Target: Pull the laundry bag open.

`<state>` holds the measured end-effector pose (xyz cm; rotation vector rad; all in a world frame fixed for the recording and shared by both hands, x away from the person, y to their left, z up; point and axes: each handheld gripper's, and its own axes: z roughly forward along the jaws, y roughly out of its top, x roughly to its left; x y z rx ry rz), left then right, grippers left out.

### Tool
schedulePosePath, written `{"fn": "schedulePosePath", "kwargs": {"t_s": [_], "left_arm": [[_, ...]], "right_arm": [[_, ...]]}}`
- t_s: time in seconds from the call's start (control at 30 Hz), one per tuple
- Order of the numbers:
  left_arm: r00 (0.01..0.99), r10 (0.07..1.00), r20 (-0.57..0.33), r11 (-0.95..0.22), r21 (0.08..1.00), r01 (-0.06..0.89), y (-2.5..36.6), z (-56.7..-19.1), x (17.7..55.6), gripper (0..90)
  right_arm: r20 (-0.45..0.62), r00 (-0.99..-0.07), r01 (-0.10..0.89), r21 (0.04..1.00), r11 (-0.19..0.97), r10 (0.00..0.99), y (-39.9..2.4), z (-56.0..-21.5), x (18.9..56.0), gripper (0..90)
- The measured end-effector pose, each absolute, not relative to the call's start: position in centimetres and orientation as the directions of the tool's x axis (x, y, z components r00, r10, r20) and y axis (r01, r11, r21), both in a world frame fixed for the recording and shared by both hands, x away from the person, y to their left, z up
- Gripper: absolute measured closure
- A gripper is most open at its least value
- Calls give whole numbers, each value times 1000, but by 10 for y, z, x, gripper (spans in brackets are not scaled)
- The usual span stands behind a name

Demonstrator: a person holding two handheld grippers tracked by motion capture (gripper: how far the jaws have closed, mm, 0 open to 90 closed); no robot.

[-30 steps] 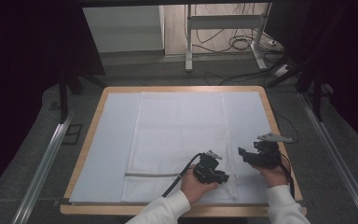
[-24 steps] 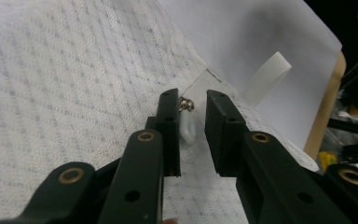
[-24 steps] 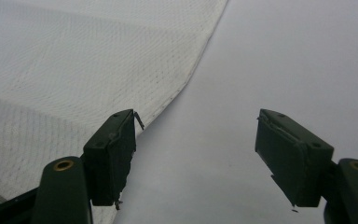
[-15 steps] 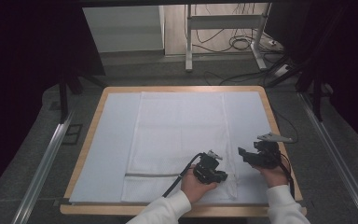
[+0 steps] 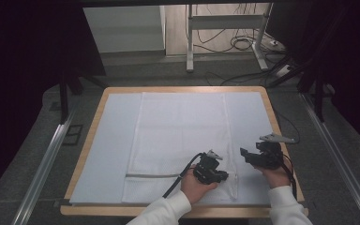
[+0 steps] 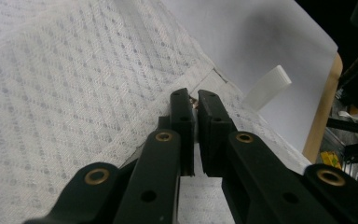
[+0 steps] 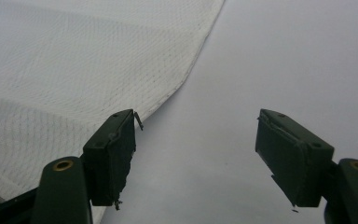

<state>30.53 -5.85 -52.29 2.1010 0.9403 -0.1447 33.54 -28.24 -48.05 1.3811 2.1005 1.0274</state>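
A white mesh bag (image 5: 183,136) lies flat on a white sheet (image 5: 117,140), with a grey zipper (image 5: 152,176) across its near end. My left gripper (image 5: 221,176) rests on the bag's near right corner, at the zipper's end. In the left gripper view its jaws (image 6: 195,100) have just been closing and now pinch a small coppery zipper pull at their tips. My right gripper (image 5: 243,153) hovers just right of the bag's edge. It stands open (image 7: 196,140) over the bare sheet (image 7: 270,56), its left finger (image 7: 114,149) above the bag's hem (image 7: 182,84).
The wooden table rim (image 5: 90,136) frames the sheet. A white fabric tab (image 6: 266,87) lies beyond the bag's corner, near the table's edge (image 6: 324,112). Metal rails (image 5: 47,159) flank the table; cables and a stand's legs (image 5: 225,42) lie on the floor behind.
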Motion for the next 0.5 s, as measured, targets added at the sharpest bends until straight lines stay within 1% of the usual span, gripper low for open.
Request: {"fn": "schedulePosePath", "kwargs": {"t_s": [0.23,0.5], "left_arm": [[714,560,-420,-365,649,668,-47,-515,307,865],[712,550,-437,-344,658,670,-35,-511,305,865]], "right_arm": [[88,-413,618,758,208,906,-286,-479,335,271],[192,-432,666,727,168,881,-285,-476,336,242]]}}
